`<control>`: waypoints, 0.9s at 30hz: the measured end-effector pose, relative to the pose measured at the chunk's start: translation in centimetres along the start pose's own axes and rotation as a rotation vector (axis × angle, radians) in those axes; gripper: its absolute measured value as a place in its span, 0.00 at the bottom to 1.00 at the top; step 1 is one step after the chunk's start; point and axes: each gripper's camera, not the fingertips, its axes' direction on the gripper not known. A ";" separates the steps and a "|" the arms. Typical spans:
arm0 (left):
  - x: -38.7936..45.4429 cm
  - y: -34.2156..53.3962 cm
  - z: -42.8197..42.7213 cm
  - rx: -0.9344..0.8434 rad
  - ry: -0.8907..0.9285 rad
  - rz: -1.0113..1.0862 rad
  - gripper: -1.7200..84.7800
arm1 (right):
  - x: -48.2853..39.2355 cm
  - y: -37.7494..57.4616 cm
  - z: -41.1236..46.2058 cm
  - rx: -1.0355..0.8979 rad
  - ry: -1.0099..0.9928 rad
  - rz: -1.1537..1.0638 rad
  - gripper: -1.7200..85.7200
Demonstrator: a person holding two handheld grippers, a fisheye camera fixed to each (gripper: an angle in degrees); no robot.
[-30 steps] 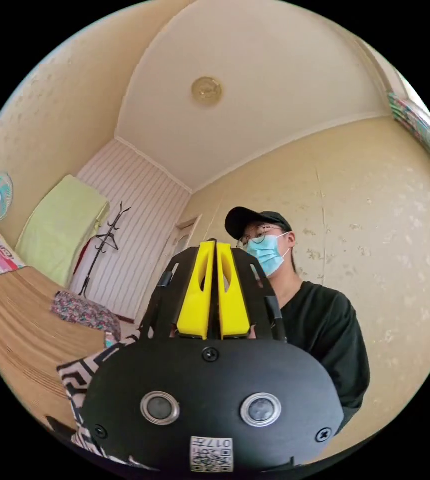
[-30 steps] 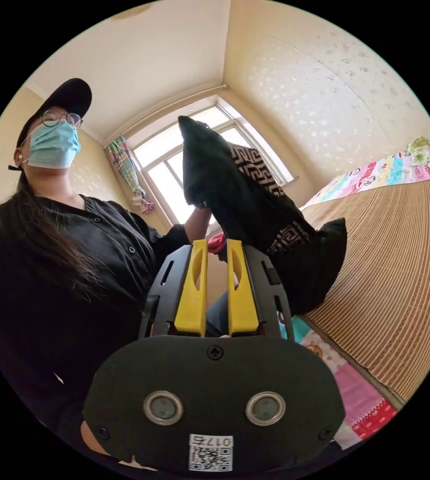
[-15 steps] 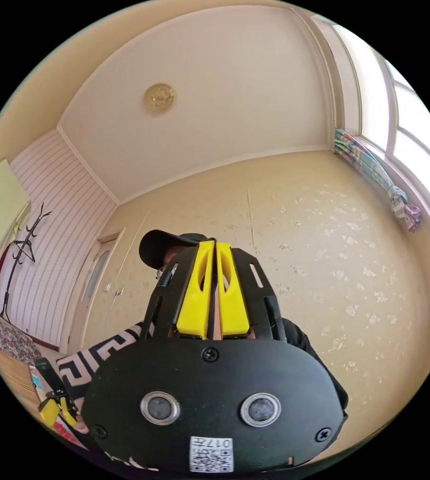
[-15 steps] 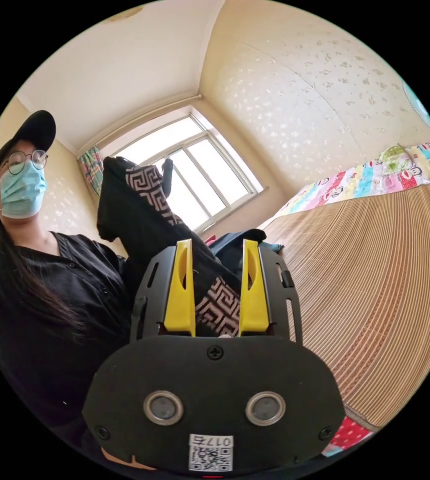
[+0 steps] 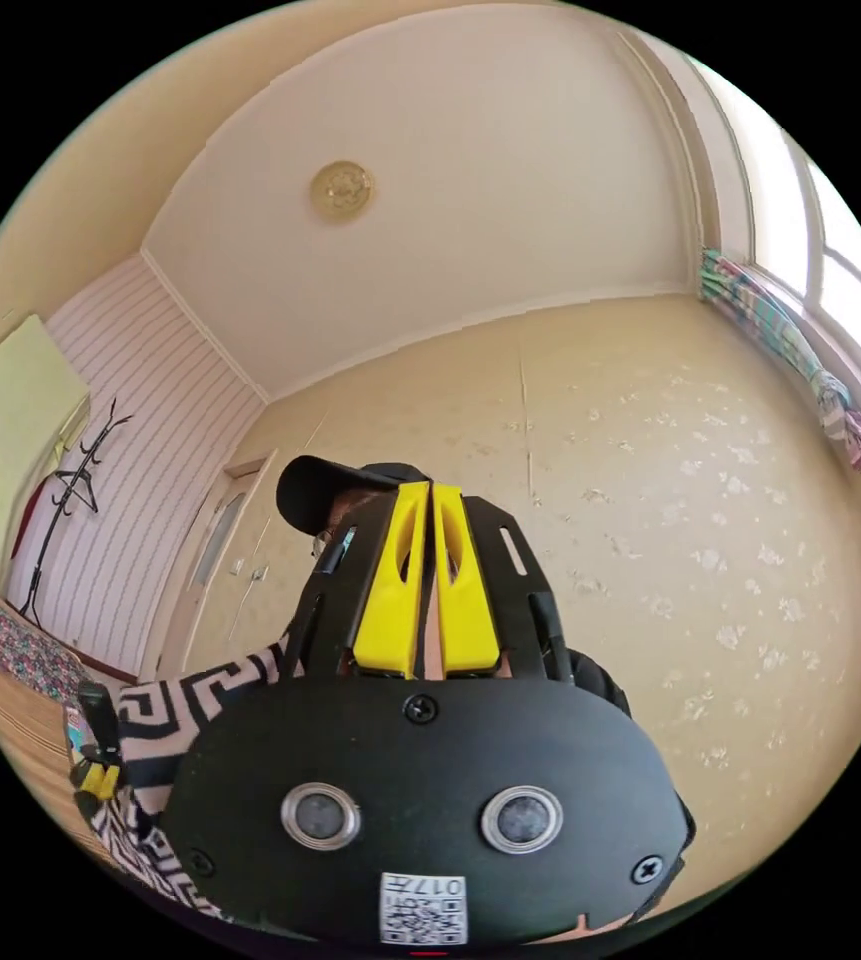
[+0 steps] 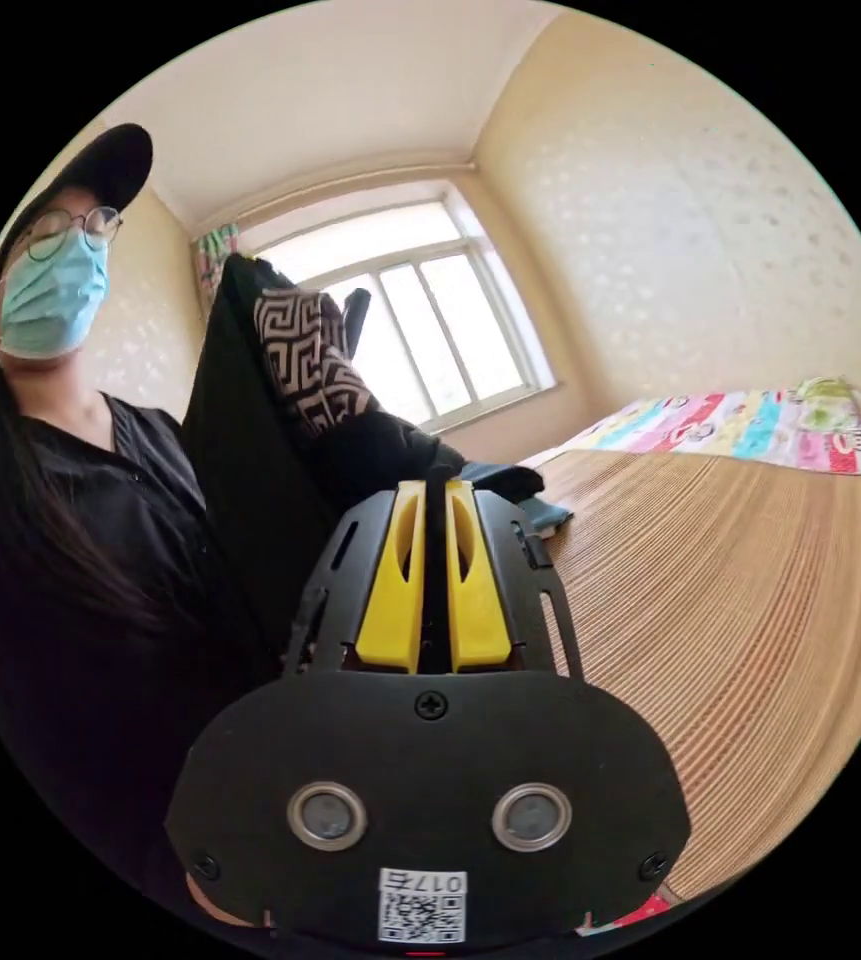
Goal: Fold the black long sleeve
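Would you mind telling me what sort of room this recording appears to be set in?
Most likely a bedroom in a home. A wide surface under a woven mat with a bright patchwork quilt looks like a bed, a coat stand is against the striped wall, and a curtained window lets in daylight.

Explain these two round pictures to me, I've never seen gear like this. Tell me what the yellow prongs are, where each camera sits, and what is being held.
Each picture comes from a fisheye camera riding on a hand-held gripper; a person holds one in each hand. The yellow prongs are the jaws. In the left gripper view, the left gripper has its jaws together, and patterned cloth passes beside it; what it pinches, I cannot tell. In the right gripper view, the right gripper is closed on the black long sleeve, which hangs lifted before the window. A ribbed bamboo mat covers the bed, with a colourful quilt beyond.
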 end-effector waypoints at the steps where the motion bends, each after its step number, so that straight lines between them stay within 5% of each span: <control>1: 1.9 -0.1 -0.3 0.029 -0.025 0.040 0.01 | -1.6 -1.1 -3.3 0.126 0.090 -0.016 0.06; 3: 5.4 -0.2 0.0 0.031 -0.104 0.142 0.01 | -4.7 -2.5 -7.6 0.295 0.169 -0.114 0.06; 5: 10.4 -0.3 1.2 -0.005 -0.436 0.303 0.01 | -7.6 -4.9 -10.2 0.422 0.294 -0.225 0.06; 8: 13.3 -1.1 1.7 -0.011 -0.898 0.394 0.01 | -7.9 -9.6 -10.5 0.334 0.378 -0.229 0.05; 12: 13.9 -0.7 2.2 0.026 -0.982 0.450 0.01 | -11.3 -11.7 -10.3 0.381 0.356 -0.365 0.05; 18: 14.2 -1.2 7.1 0.017 -1.156 0.613 0.01 | -15.2 -14.7 -8.5 0.457 0.645 -0.405 0.06; 24: 6.0 -9.0 5.5 -0.056 -1.521 0.476 0.01 | -2.1 -23.2 -3.4 0.211 0.809 -0.209 0.06; 27: -3.3 -14.5 0.0 -0.139 -1.726 0.301 0.01 | 14.2 -28.0 1.6 -0.081 0.807 0.008 0.08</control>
